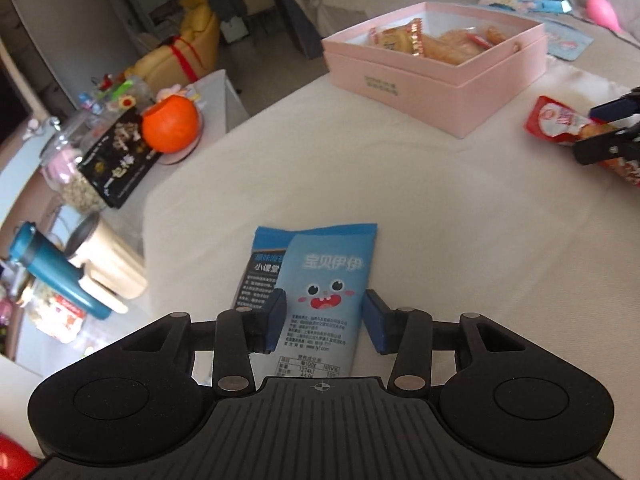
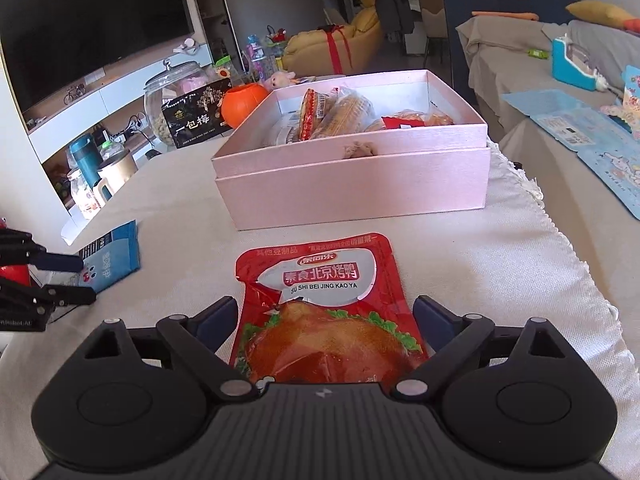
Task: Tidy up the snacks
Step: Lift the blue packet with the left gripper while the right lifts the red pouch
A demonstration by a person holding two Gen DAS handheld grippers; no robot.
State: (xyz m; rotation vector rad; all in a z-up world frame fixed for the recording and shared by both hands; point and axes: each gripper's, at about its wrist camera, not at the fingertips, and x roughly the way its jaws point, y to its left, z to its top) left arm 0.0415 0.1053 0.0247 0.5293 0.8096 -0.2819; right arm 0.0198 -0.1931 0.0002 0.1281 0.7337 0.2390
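A light blue snack packet (image 1: 326, 284) with a cartoon face lies on the cream cloth, overlapping a darker blue packet (image 1: 262, 264). My left gripper (image 1: 325, 320) straddles it, fingers close on both sides, a small gap on the right. A red roast-duck packet (image 2: 324, 312) lies between the open fingers of my right gripper (image 2: 324, 320), not touched. The pink box (image 2: 352, 176) with several snacks inside stands beyond; it also shows in the left wrist view (image 1: 436, 80). The right gripper (image 1: 608, 132) and red packet (image 1: 560, 124) show at the left view's right edge.
A side table at the left holds an orange ball (image 1: 171, 124), a black packet (image 1: 120, 160), a glass jar (image 2: 176, 96) and a teal bottle (image 1: 52, 268). A sofa with blue packets (image 2: 580, 132) lies at the right. The cloth's fringed edge (image 2: 560, 248) runs along the right.
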